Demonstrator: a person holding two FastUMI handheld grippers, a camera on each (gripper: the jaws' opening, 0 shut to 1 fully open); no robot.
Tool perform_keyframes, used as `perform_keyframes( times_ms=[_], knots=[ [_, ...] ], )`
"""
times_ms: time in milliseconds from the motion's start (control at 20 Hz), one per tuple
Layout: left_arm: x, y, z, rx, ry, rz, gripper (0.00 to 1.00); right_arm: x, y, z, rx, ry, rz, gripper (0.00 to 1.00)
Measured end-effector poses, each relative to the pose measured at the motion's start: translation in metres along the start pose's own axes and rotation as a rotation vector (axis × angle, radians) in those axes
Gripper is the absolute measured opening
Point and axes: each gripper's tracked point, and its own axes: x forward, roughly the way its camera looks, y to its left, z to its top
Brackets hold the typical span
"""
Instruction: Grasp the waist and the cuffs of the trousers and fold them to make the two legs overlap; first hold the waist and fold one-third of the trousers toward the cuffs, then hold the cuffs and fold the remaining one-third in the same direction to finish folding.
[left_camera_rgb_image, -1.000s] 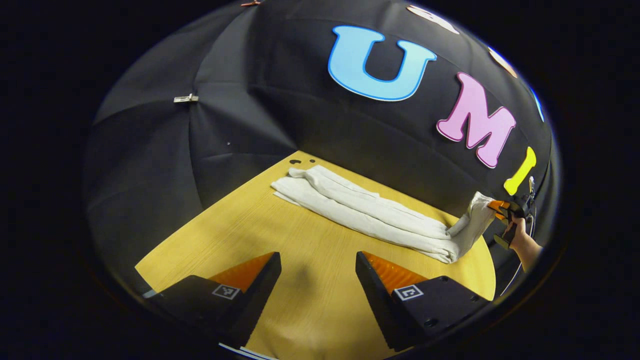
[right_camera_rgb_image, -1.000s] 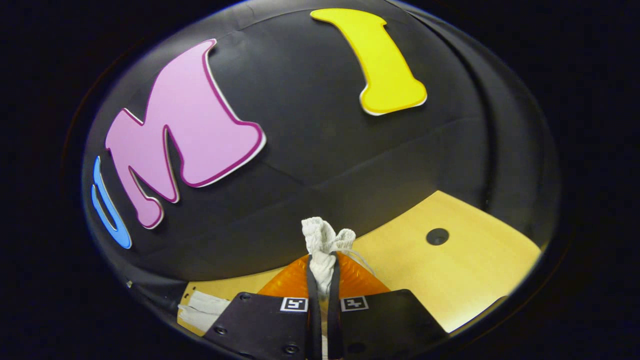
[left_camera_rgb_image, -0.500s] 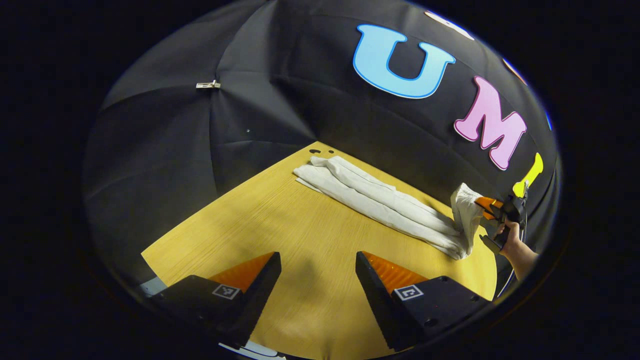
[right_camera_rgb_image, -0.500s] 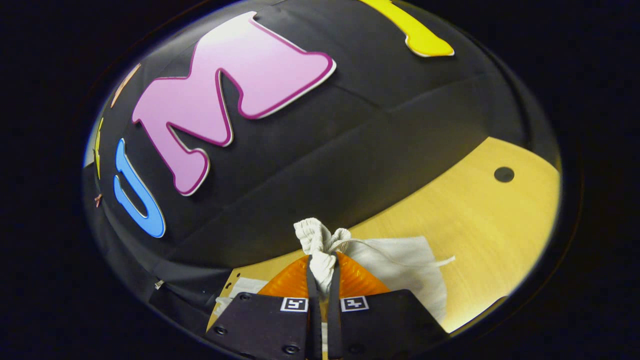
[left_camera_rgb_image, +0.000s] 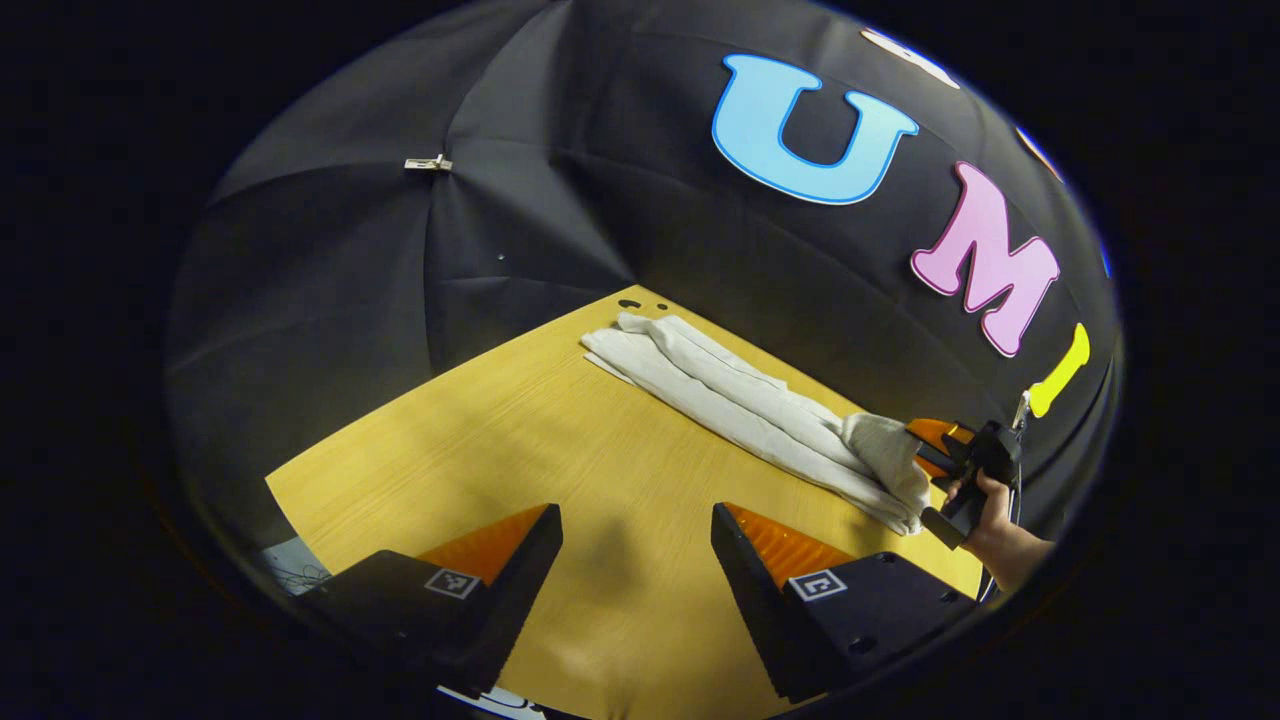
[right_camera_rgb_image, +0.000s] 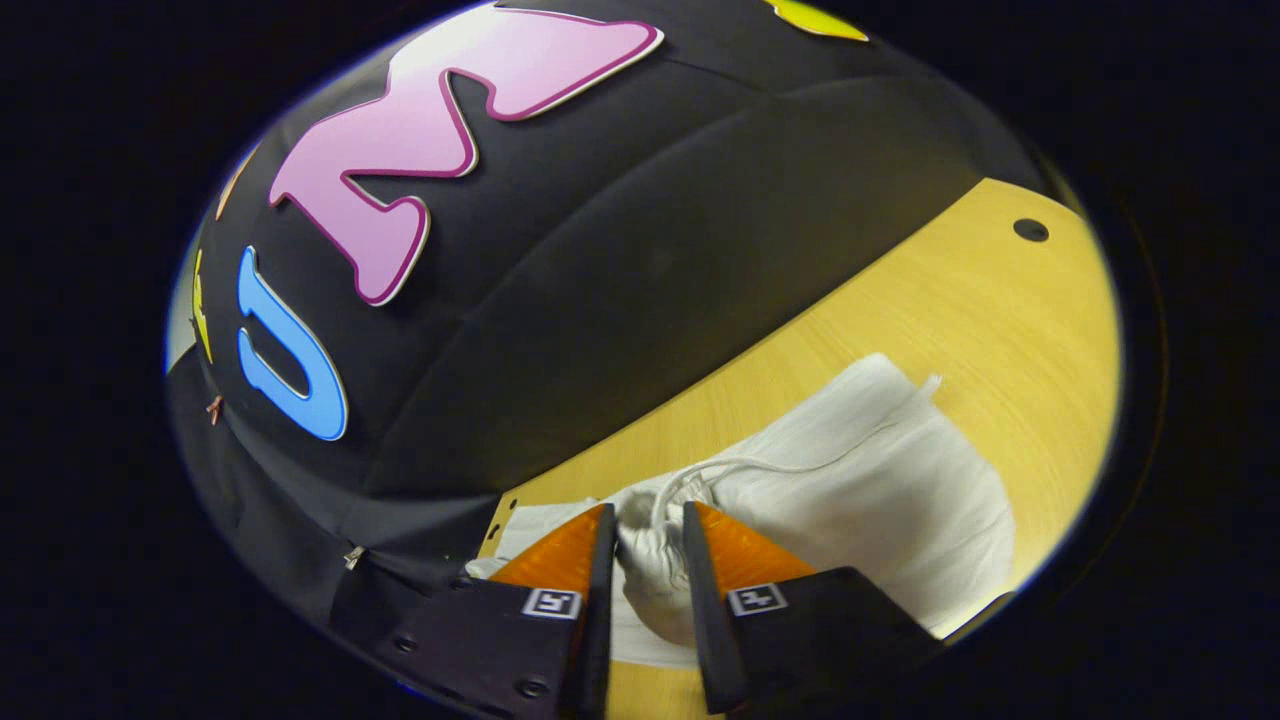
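On table (left_camera_rgb_image: 520, 440): one trousers (left_camera_rgb_image: 740, 405).

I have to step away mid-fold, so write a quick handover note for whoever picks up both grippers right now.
Left gripper: open, holding nothing, above the bare front of the table.
Right gripper: at the waist end of the trousers; its jaws stand slightly apart with the bunched waist between them, so whether it grips or has let go cannot be told.
Trousers: legs overlapped, lying along the table's far edge; the waist is folded over toward the cuffs, drawstring trailing on top.
Done: legs overlapped, waist third laid down.
Left: free the right gripper, take the cuffs, fold the last third.
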Motion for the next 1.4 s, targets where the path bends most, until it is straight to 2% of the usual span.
perform_keyframes(
  times_ms=[50, 100, 150, 200, 250, 300, 350, 400, 750, 800, 850, 900, 950, 1000, 1100, 1250, 1400],
  knots=[
    [0.002, -0.005, -0.001, 0.001, 0.001, -0.005, 0.96, 0.005, 0.007, -0.011, -0.002, 0.006, 0.014, 0.39],
    [0.003, -0.008, 0.001, 0.002, -0.001, -0.009, 0.96, -0.002, 0.01, -0.015, -0.007, 0.009, 0.019, 0.55],
    [0.006, -0.014, 0.004, 0.003, -0.006, -0.021, 0.96, -0.008, 0.011, -0.018, -0.013, 0.009, 0.017, 0.67],
    [0.009, -0.018, 0.009, 0.005, -0.011, -0.032, 0.96, -0.016, 0.011, -0.02, -0.018, 0.007, 0.013, 0.93],
    [0.012, -0.021, 0.015, 0.009, -0.015, -0.04, 0.96, -0.022, 0.008, -0.018, -0.027, -0.001, -0.001, 0.96],
    [0.018, -0.023, 0.022, 0.013, -0.024, -0.043, 0.96, -0.029, 0.004, -0.015, -0.038, -0.015, -0.016, 0.96],
    [0.023, -0.023, 0.032, 0.012, -0.035, -0.048, 0.96, -0.036, -0.001, -0.011, -0.051, -0.033, -0.038, 0.91],
    [0.029, -0.025, 0.043, 0.008, -0.048, -0.056, 0.96, -0.046, -0.005, -0.006, -0.062, -0.053, -0.059, 0.98],
    [0.098, -0.009, 0.109, 0.039, -0.095, -0.047, 0.96, -0.138, -0.049, 0.05, -0.105, -0.167, -0.231, 0.98],
    [0.111, -0.006, 0.114, 0.04, -0.096, -0.046, 0.92, -0.152, -0.058, 0.06, -0.116, -0.187, -0.259, 0.98],
    [0.123, -0.002, 0.12, 0.043, -0.1, -0.046, 0.96, -0.17, -0.067, 0.07, -0.13, -0.206, -0.286, 0.98],
    [0.136, 0.001, 0.126, 0.049, -0.104, -0.049, 0.92, -0.188, -0.074, 0.078, -0.14, -0.221, -0.312, 0.98],
    [0.151, 0.005, 0.128, 0.053, -0.099, -0.044, 0.92, -0.206, -0.082, 0.085, -0.148, -0.233, -0.341, 0.98],
    [0.164, 0.01, 0.132, 0.057, -0.096, -0.04, 0.96, -0.225, -0.089, 0.09, -0.156, -0.244, -0.364, 0.98],
    [0.192, 0.019, 0.138, 0.057, -0.093, -0.035, 0.96, -0.263, -0.1, 0.1, -0.198, -0.268, -0.428, 0.98],
    [0.235, 0.042, 0.137, 0.047, -0.055, 0.012, 0.96, -0.328, -0.115, 0.102, -0.276, -0.282, -0.527, 0.98],
    [0.272, 0.054, 0.133, 0.063, -0.031, 0.046, 0.96, -0.377, -0.117, 0.095, -0.295, -0.277, -0.609, 0.98]
  ],
)
